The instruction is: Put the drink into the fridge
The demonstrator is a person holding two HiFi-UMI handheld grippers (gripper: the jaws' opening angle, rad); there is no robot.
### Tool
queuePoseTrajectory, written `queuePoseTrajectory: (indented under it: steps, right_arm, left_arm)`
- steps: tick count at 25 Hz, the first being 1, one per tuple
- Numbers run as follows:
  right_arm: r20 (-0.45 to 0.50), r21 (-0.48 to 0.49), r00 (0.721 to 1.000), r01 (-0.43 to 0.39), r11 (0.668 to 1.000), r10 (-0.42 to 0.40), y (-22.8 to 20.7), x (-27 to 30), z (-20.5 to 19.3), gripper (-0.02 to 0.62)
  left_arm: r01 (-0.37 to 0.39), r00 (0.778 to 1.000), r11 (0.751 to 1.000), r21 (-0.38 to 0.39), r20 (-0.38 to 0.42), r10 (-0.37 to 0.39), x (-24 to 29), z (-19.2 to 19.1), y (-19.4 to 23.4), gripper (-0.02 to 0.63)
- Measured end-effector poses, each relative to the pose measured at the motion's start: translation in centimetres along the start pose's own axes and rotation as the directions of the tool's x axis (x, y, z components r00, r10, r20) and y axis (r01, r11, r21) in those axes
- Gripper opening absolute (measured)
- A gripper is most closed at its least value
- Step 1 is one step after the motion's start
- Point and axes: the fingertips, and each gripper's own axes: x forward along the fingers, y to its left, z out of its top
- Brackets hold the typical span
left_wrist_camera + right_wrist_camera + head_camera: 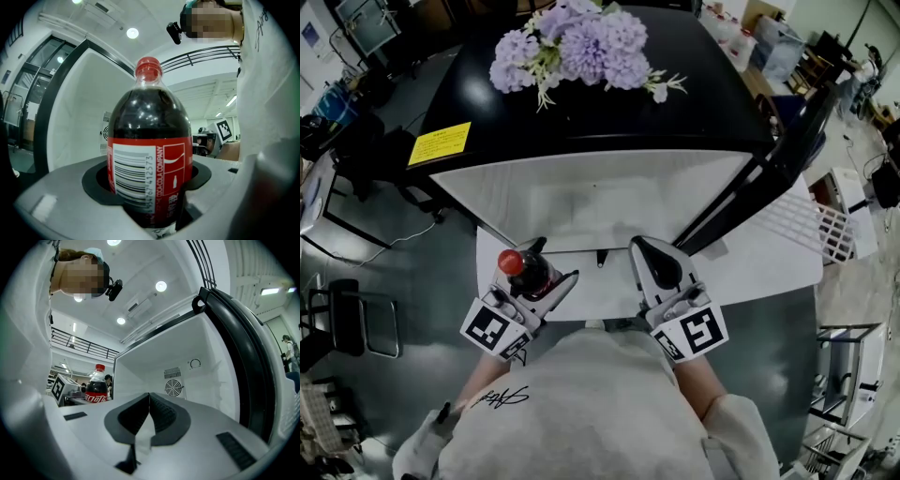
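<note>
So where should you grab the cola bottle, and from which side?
Grip the cola bottle around its labelled middle, from the side, as the left gripper does. It stands upright and round there, so the curved pads cup it; the red cap is narrower.

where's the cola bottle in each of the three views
Head view: lower left, cola bottle, red cap up.
Left gripper view: fills the centre, clamped in the left tongs.
Right gripper view: small, at mid-left.
Shared landmark: white interior of the open fridge.

The bottle (149,140) is glossy plastic, the fridge top (694,103) shiny, fingers (225,427) matt.
</note>
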Motion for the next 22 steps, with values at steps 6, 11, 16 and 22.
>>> queuePoseTrajectory:
  steps: [6,11,16,22]
  right_arm:
    - [-0.002,0.008,1.0,-0.019,1.0,0.019,-1.1,0.3,0.1,0.012]
    - [-0.013,0.012,0.997,-0.069,0.998,0.07,-1.6,0.6,0.2,0.011]
    - [-0.012,0.02,0.995,-0.103,0.995,0.103,-1.8,0.6,0.2,0.012]
    - [-0.022,0.018,0.989,-0.146,0.989,0.146,-2.2,0.7,-0.7,0.011]
  left_arm:
    - [-0.023,1.0,1.0,-0.004,0.003,0.023,1.4,0.0,0.2,0.318]
    - [-0.059,0.998,0.998,-0.017,0.011,0.059,2.3,0.3,0.2,0.318]
    - [-0.087,0.996,0.996,-0.019,0.012,0.088,3.0,0.1,0.2,0.318]
    - [-0.129,0.991,0.992,-0.005,0.023,0.129,4.0,-0.7,0.8,0.318]
